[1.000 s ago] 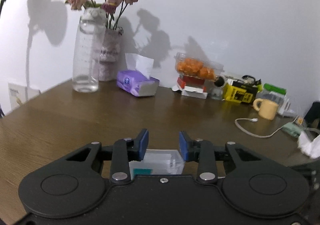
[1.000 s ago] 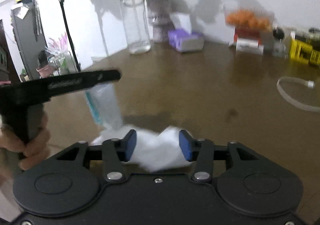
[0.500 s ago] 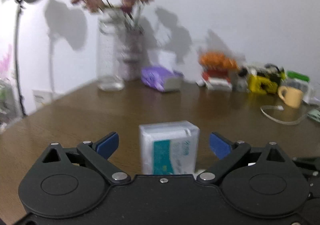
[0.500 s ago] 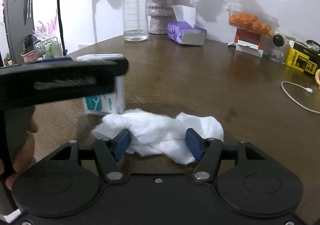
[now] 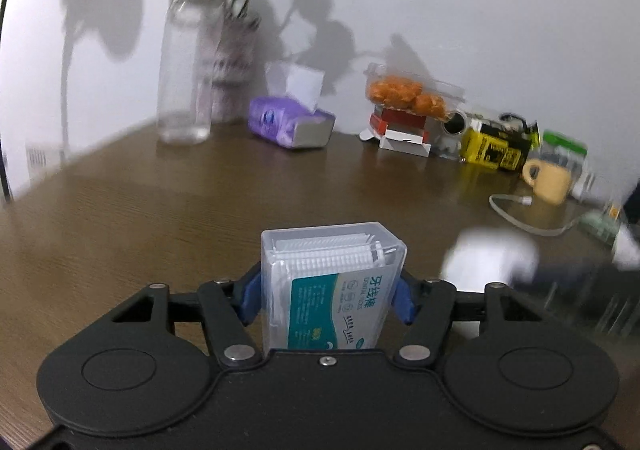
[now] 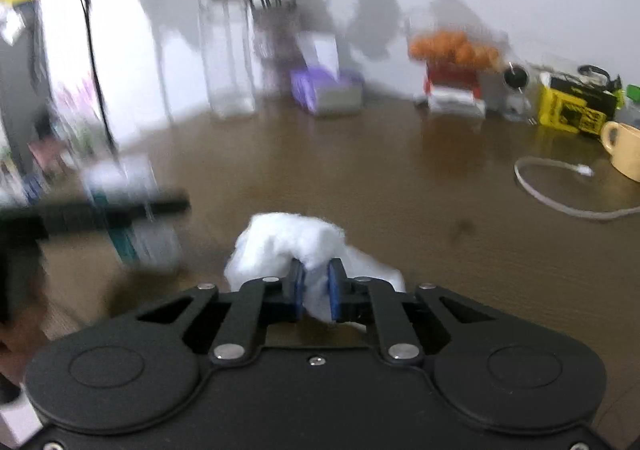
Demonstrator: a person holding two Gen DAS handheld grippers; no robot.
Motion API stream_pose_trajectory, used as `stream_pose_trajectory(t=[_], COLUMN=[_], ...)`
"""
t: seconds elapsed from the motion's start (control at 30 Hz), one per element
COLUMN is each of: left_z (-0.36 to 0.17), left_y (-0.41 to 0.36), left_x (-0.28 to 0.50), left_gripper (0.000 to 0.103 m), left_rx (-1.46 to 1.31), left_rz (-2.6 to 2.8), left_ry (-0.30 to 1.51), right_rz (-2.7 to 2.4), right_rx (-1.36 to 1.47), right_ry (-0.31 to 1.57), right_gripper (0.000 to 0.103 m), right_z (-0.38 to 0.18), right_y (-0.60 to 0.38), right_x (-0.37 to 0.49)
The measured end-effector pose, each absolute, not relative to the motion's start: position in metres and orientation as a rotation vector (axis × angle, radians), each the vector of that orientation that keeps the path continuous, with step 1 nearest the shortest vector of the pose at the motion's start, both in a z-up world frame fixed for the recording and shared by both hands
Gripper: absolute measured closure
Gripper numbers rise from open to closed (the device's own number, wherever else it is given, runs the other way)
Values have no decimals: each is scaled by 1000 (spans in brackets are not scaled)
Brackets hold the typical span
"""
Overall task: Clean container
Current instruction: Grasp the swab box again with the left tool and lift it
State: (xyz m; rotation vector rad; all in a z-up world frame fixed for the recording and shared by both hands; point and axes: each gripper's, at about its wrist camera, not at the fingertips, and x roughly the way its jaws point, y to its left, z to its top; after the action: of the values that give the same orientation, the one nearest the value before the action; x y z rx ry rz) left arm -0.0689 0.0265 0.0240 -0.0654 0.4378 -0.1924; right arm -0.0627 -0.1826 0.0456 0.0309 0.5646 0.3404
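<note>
A clear plastic container [image 5: 332, 282] with a teal label, full of white floss picks, stands upright between my left gripper's blue pads. My left gripper [image 5: 326, 296] is shut on its two sides. It shows blurred at the left of the right wrist view [image 6: 132, 210]. My right gripper [image 6: 316, 290] is shut on a crumpled white tissue [image 6: 296, 242], held above the brown table [image 6: 400, 190]. The tissue shows as a white blur in the left wrist view [image 5: 488, 262].
Along the back wall stand a clear bottle [image 5: 184, 78], a flower vase [image 5: 234, 62], a purple tissue pack [image 5: 290, 126], an orange fruit box [image 5: 408, 94], a yellow box [image 5: 494, 148] and a yellow mug [image 5: 550, 180]. A white cable [image 6: 560, 190] lies at right.
My left gripper opened, then closed on the upright container. My right gripper closed from wide apart onto the tissue and lifted it off the table.
</note>
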Motion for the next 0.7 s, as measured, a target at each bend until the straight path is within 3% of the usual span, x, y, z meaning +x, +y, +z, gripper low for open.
stream_pose_trajectory(t=[0.1, 0.2, 0.37, 0.47, 0.57, 0.7], left_z=[28, 31, 38, 39, 40, 46], left_y=[11, -10, -23, -24, -18, 29], left_x=[-75, -81, -86, -80, -71, -44], left_gripper=[43, 43, 43, 43, 43, 43], left_rx=[13, 124, 182, 179, 91, -288], left_rz=[-203, -199, -201, -201, -246, -274], left_ry=[405, 345, 285, 284, 322, 448], right_rz=[495, 736, 760, 678, 815, 653], right_rx=[94, -26, -289, -265, -297, -314], right_ry=[465, 435, 432, 432, 396, 400], right_gripper=[90, 90, 90, 90, 89, 89], right_z=[84, 117, 119, 121, 127, 125], right_y=[-195, -169, -132, -145, -136, -155], right_x=[-62, -63, -60, -52, -63, -52])
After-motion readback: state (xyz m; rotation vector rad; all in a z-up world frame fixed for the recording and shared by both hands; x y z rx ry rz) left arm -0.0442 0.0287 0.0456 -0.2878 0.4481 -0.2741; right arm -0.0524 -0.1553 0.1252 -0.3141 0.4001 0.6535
